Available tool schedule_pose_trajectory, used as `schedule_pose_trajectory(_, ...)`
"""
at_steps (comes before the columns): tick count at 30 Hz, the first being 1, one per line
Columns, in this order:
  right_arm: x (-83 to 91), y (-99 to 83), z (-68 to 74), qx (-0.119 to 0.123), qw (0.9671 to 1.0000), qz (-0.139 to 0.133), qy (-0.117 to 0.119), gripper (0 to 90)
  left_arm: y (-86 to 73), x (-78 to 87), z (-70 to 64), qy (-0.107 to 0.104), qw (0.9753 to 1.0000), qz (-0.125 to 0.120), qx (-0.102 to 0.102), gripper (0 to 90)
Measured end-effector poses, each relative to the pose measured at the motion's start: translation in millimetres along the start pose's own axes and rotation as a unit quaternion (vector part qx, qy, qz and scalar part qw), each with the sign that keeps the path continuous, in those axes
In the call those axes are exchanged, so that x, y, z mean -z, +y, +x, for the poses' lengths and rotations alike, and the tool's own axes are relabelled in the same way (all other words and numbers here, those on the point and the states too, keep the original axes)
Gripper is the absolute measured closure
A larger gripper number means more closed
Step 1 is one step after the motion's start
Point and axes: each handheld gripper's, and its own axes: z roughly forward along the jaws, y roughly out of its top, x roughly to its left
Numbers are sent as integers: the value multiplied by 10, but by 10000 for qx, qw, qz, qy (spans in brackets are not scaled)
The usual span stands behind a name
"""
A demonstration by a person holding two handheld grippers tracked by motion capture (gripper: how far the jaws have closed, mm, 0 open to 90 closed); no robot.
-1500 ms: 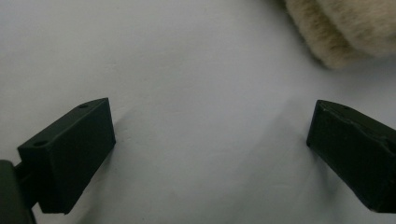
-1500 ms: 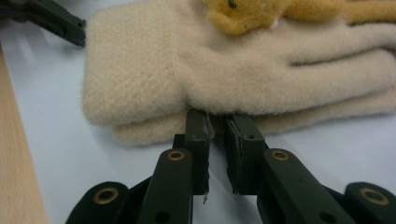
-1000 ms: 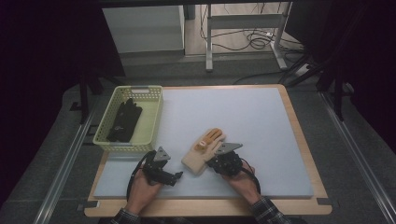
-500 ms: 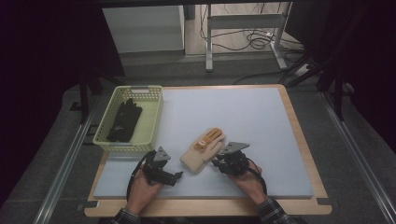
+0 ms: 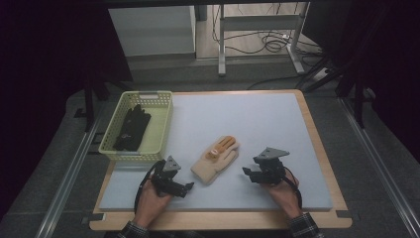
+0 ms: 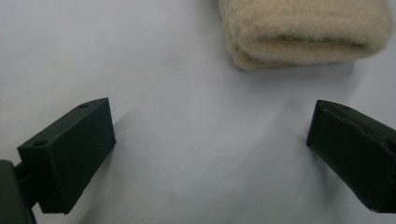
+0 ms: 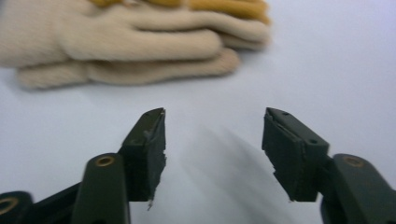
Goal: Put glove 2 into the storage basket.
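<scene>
A cream knitted glove (image 5: 216,161) with orange-yellow fingers lies flat on the pale blue mat (image 5: 247,124) that covers the wooden-edged table (image 5: 317,144), near the front and roughly midway between the two hand-held grippers. In the high view its cuff points toward the person and its fingers angle away toward the far right. The left gripper (image 5: 187,187) sits low over the mat just beside the glove's cuff, held in the person's left hand (image 5: 151,203); in the left gripper view its two black jaws stand wide apart with nothing but bare mat between them, and the rounded cream cuff of the glove (image 6: 303,30) lies ahead of them, apart from both jaws. The right gripper (image 5: 247,173) is held by the right hand (image 5: 282,191) to the right of the glove, near it but not touching; in the right gripper view its jaws are spread open and empty over the mat, with the glove (image 7: 135,42) lying across the top of the view, cream fingers stacked in front and orange ones behind. At the left edge of the mat stands a pale yellow-green plastic basket (image 5: 161,124) holding dark gloves (image 5: 131,128), well apart from the cream glove.
</scene>
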Motion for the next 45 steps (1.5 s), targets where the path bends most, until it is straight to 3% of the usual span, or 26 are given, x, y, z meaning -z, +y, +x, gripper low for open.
schedule_pose_trajectory(9, 155, -153, -251, -246, 9993, 77, -260, 254, 0, 0, 0, 0, 10000, -1, 1, 11)
schedule_pose_trajectory(16, 197, -263, -361, -253, 9981, 127, -552, 205, 0, 0, 0, 1, 10000, 2, -2, 11)
schedule_pose_trajectory(42, 170, -290, -361, -232, 9978, 189, -590, 189, 32, 10, -15, 41, 9999, 113, 61, 22)
schedule_pose_trajectory(45, 170, -290, -362, -232, 9978, 190, -589, 188, 78, 27, -25, -89, 9998, 163, 66, 24)
